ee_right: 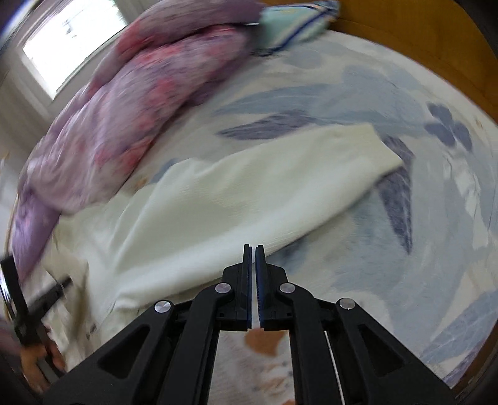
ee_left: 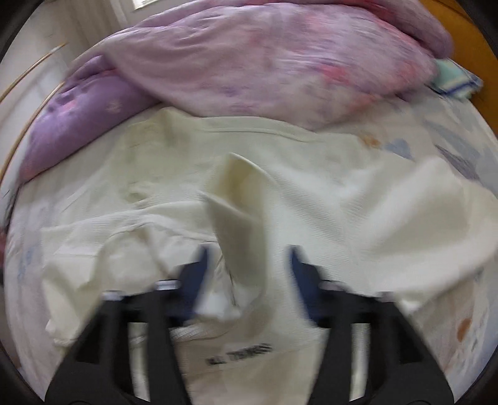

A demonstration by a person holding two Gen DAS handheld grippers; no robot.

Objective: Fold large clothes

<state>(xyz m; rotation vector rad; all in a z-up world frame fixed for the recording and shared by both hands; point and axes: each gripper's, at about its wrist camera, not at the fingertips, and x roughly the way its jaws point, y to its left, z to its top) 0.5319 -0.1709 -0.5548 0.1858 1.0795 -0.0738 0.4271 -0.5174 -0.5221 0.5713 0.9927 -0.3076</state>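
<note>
A large cream garment (ee_left: pixel 280 199) lies spread on the bed, rumpled, with a fold of cloth standing up in the middle and black lettering near its lower edge. My left gripper (ee_left: pixel 249 258) is open, its jaws wide apart just above that raised fold, gripping nothing. In the right wrist view the garment's long sleeve (ee_right: pixel 236 193) stretches toward the upper right. My right gripper (ee_right: pixel 253 249) is shut and empty, hovering over the sleeve's lower edge. The left gripper and a hand show blurred at the left edge of the right wrist view (ee_right: pixel 34 311).
A pink and purple floral quilt (ee_left: pixel 264 59) is piled along the far side of the bed. A striped green and blue pillow (ee_right: pixel 295 25) lies by the wooden headboard (ee_right: pixel 435 40). The bed sheet (ee_right: pixel 389 131) has a blue leaf print. A window (ee_right: pixel 71 40) is at the upper left.
</note>
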